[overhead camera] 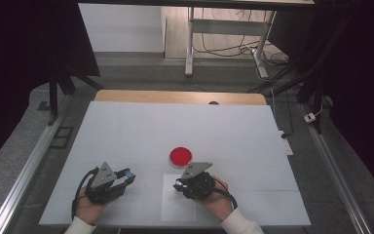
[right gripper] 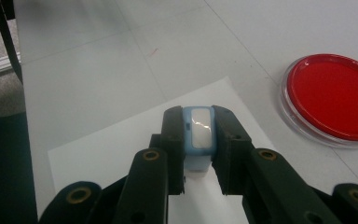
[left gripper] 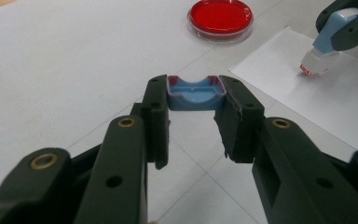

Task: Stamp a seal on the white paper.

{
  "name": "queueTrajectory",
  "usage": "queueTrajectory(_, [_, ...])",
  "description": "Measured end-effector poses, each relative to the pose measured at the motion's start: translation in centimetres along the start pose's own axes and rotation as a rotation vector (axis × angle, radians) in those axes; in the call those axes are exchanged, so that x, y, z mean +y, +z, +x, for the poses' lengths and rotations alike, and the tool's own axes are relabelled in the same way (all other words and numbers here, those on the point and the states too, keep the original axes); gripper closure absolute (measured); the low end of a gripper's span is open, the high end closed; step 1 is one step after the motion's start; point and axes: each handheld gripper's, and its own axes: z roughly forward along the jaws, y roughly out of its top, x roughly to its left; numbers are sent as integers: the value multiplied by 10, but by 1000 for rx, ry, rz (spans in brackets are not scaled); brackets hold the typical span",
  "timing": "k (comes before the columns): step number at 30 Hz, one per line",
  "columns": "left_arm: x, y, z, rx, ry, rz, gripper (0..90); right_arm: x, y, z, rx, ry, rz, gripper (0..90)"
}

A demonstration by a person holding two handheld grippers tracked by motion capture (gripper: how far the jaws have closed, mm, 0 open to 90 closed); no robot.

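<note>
Left tongs [left gripper: 193, 116] grip blue cap [left gripper: 195, 94]; right tongs [right gripper: 198, 140] grip stamp [right gripper: 198, 135].

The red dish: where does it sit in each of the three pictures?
High view: red dish at table centre, just beyond the right gripper.
Left gripper view: top, right of centre.
Right gripper view: right edge.
Shared landmark: the white paper sheet beside the dish.

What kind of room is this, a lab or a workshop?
Probably a lab set up for recording: a white-covered table ringed by dark curtains, a red-filled round clear dish, and loose cables on the floor behind.
</note>
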Motion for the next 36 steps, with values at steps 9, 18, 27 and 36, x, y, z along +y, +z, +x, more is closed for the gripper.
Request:
queueTrajectory(9, [0, 0, 1, 0, -1, 2, 654, -1, 3, 1, -4, -3, 2, 750])
queueTrajectory(18, [-1, 1, 1, -2, -1, 3, 654, -2, 6, 2, -14, -25, 19, 750])
queueTrajectory(27, [-1, 1, 1, -1, -1, 3, 654, -2, 7, 3, -18, -23, 17, 750])
queueTrajectory(36, [0, 0, 1, 1, -1, 2, 654, -2, 7, 3, -18, -23, 18, 750])
